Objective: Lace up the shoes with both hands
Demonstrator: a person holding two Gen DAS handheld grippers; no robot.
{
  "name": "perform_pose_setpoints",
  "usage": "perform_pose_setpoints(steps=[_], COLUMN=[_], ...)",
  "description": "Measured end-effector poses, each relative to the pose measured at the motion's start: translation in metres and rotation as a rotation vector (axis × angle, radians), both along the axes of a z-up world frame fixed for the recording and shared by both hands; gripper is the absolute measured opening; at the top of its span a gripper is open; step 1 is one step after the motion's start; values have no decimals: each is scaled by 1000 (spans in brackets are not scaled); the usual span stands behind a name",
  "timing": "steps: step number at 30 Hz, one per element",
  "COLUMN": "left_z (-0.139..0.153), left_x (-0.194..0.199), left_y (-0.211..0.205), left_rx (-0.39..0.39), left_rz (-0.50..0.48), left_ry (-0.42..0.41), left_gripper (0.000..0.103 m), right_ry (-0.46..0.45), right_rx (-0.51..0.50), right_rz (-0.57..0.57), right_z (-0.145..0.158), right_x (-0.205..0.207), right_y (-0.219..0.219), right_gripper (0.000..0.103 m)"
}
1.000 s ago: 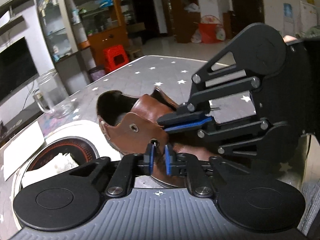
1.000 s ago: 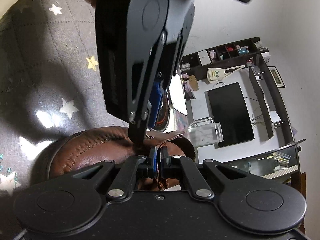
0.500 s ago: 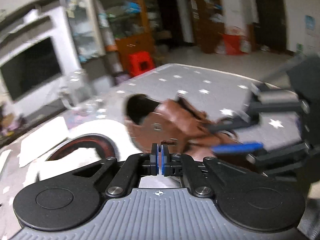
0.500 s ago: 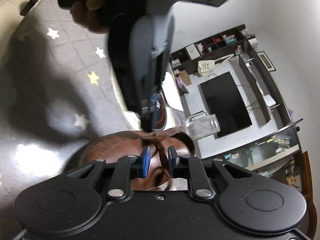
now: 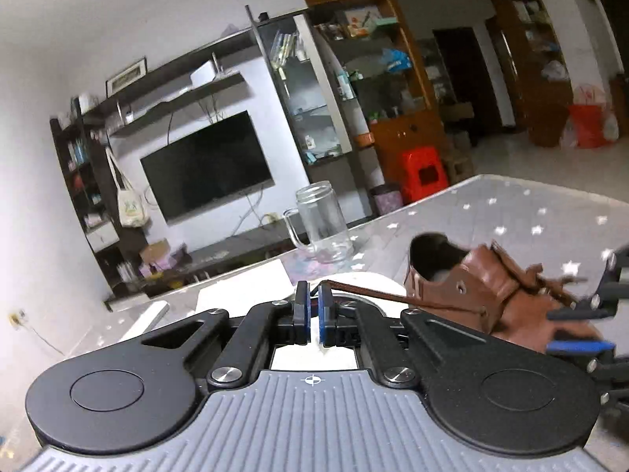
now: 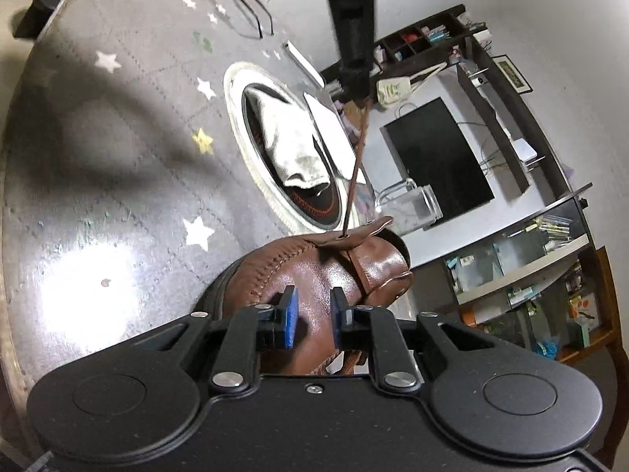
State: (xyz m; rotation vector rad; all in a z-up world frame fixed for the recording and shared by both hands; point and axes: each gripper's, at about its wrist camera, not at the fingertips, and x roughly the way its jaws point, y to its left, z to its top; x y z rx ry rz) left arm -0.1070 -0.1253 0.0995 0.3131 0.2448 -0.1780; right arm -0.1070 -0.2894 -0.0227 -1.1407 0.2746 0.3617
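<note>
The bench (image 6: 98, 126) is a broad round slab under a glossy grey cover printed with white stars, throwing back a hard glare near its left edge; set into its middle is a round cooker plate (image 6: 251, 90) with a pale rim and dark glass, a crumpled white cloth (image 6: 291, 149) slumped across it; toward the far edge stands a clear glass mug (image 5: 320, 222), cylindrical with a loop handle; thin wire-framed spectacles (image 6: 251, 11) lie folded near the far rim.

Now the shoe (image 6: 326, 275), sitting on the bench just beside the cooker plate: smooth brown leather, shiny over the rounded toe, a ridge of coarse stitching along the vamp, a metal eyelet in the side flap; out of that flap runs the lace (image 5: 393, 298), a thin flat brown cord, drawn in a straight taut line.

The left gripper (image 5: 310, 316) is held nearly level, away from the shoe, its blue-padded fingers clenched on the lace end; the right gripper (image 6: 312, 320) tilts down over the toe, its fingers parted and released, nothing between them but the leather behind; in the left view it shows side-on at the right edge, beside the shoe's tongue.
</note>
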Motion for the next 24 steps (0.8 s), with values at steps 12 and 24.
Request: perform_pose_setpoints(steps=[12,24], left_z=[-5,-33], left_x=[9,-2], left_y=[36,45], left_rx=[-70,-59], left_rz=[75,125], left_ry=[171,267], left_gripper=[14,46], right_ry=[4,144], right_rx=[182,436], right_rz=[-50,-274], right_z=[14,26], right_x=[-7,8], right_y=[-18,-90], right_gripper=[21,21])
